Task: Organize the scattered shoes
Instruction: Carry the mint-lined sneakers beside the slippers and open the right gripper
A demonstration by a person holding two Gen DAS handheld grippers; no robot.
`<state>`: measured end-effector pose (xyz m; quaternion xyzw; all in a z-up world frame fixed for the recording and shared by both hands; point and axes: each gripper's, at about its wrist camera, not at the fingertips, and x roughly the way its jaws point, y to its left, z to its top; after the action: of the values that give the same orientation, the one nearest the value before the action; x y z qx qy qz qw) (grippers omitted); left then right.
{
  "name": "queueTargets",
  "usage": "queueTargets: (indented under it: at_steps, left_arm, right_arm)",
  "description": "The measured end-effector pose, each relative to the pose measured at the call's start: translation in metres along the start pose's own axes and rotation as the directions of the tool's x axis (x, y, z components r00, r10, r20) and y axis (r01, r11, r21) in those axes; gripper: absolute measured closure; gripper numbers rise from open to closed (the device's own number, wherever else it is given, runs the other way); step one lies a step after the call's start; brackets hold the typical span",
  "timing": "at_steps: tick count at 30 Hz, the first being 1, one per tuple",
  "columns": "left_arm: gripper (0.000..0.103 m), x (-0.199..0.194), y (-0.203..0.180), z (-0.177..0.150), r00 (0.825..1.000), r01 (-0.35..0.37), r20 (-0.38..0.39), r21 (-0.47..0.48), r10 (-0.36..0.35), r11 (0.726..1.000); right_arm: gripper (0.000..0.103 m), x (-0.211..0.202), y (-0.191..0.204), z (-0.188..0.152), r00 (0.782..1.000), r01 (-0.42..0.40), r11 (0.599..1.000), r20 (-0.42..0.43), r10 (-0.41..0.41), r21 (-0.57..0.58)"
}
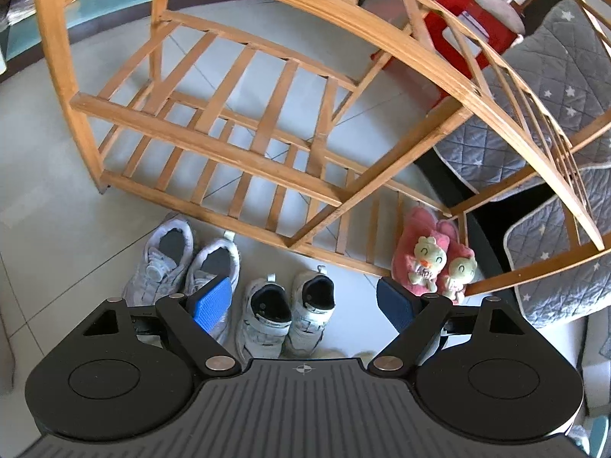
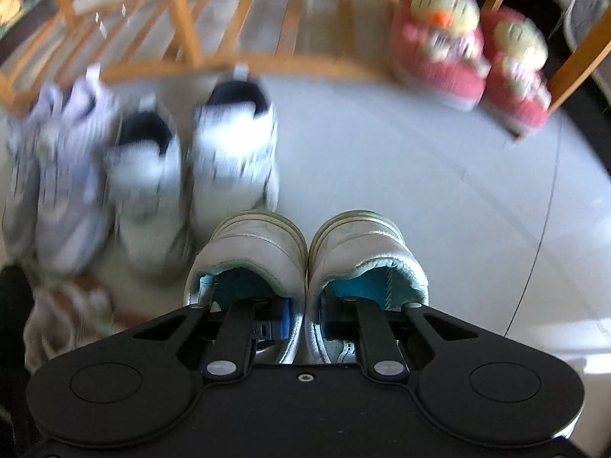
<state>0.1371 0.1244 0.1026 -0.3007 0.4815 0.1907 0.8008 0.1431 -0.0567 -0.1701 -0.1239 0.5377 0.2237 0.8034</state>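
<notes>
Pale slip-on pair [image 2: 305, 255], teal-lined — right gripper [image 2: 305, 313] clamped on both inner heel walls so the two lift as one, above the floor [image 2: 420, 191] near the wooden rack's [image 2: 236, 61] front rail; left gripper [image 1: 303, 305] spread apart, empty.

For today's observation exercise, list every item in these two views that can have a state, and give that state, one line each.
left gripper: open, holding nothing
right gripper: shut on the cream shoes
cream shoes: pinched together by their inner walls
white sneakers: paired on the floor, upright
lilac sneakers: paired on the floor, upright
pink slippers: side by side against the rack
wooden rack: shelves bare
</notes>
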Motion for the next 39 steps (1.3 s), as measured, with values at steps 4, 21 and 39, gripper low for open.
queueTargets:
  at_steps: [4, 21, 39]
  left_arm:
    - [0.019, 0.0, 0.0, 0.002, 1.0, -0.003, 0.003, -0.001, 0.003, 1.0]
    - [0.019, 0.011, -0.003, 0.003, 0.999, -0.045, -0.005, 0.0, 0.045, 0.999]
    - [0.019, 0.035, 0.001, 0.002, 0.991, -0.123, -0.056, 0.037, 0.125, 0.992]
  right_arm:
    - [0.088, -0.004, -0.019, 0.024, 0.996, 0.021, 1.0, 0.085, -0.022, 0.014]
    - [0.088, 0.009, -0.036, 0.151, 0.976, -0.033, 0.999, 0.216, 0.037, -0.022]
    - [0.09, 0.09, -0.05, 0.248, 0.981, -0.024, 0.997, 0.191, 0.009, 0.076]
